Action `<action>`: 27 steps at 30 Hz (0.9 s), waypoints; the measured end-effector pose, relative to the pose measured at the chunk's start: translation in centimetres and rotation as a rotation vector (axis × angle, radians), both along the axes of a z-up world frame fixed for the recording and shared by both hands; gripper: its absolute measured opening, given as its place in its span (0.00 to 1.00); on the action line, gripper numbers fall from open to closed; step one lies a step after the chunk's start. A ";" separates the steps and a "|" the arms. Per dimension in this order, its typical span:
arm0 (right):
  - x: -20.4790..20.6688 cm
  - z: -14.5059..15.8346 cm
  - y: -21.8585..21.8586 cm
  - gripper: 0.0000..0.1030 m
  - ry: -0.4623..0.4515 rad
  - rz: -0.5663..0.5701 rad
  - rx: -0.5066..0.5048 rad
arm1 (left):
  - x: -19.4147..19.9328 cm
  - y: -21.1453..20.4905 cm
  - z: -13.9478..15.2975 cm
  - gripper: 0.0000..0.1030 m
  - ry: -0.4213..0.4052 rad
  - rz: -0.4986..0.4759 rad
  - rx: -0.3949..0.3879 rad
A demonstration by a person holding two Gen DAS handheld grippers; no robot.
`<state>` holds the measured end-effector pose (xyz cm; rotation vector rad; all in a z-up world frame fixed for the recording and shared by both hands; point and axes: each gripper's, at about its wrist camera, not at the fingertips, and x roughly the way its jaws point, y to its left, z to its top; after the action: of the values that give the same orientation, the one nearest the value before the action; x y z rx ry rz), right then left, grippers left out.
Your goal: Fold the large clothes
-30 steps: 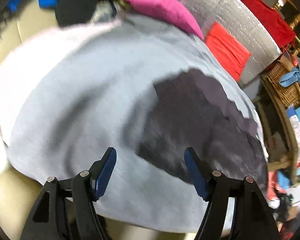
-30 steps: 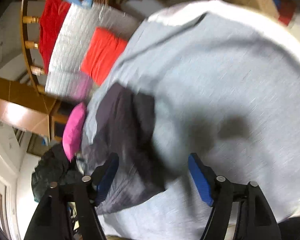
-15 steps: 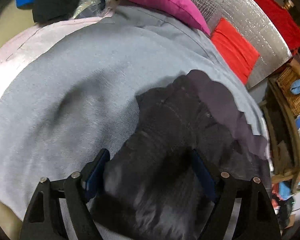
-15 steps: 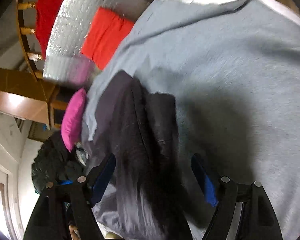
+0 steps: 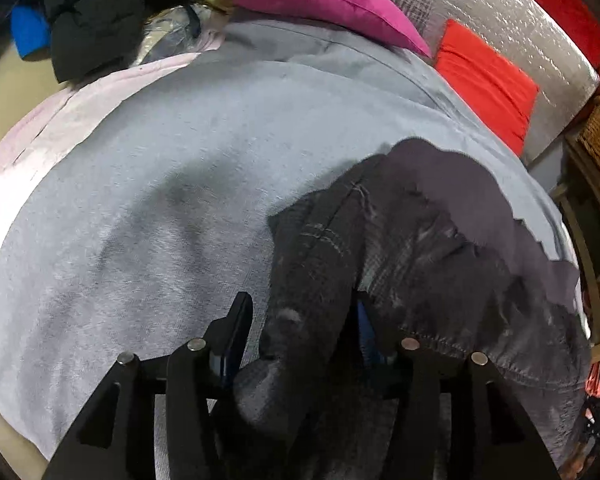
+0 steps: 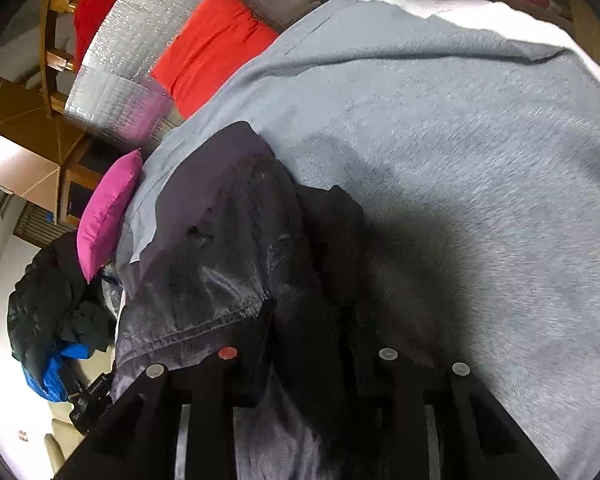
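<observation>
Dark jeans [image 5: 440, 240] lie bunched on a grey blanket [image 5: 160, 200]; the left gripper [image 5: 304, 320] and right gripper [image 6: 312, 320] each clench a fold of them.

the left gripper [image 5: 302, 334] has black, angular finger arms built as open triangular frames, with a cut-out window in each outer strut. four round silver pivot pins sit in a row across the arms, two on each side. the inner faces of its fingers [image 5: 236, 332] carry flat blue pads with a dark edge. the right gripper [image 6: 312, 344] has the same matte black frame and the same row of round pins; three look silver, and the second from the left shows reddish. its pads are mostly hidden.
</observation>
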<state>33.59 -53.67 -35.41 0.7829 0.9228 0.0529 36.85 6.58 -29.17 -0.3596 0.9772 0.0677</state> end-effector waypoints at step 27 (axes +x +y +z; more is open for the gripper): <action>20.3 1.1 4.1 0.84 -0.030 0.162 -0.025 | 17.5 -8.9 0.9 0.86 0.091 -0.241 0.005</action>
<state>53.91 -49.53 -34.26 0.6818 0.9550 0.1938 54.36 -2.32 -28.30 -0.2340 1.1041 -0.1334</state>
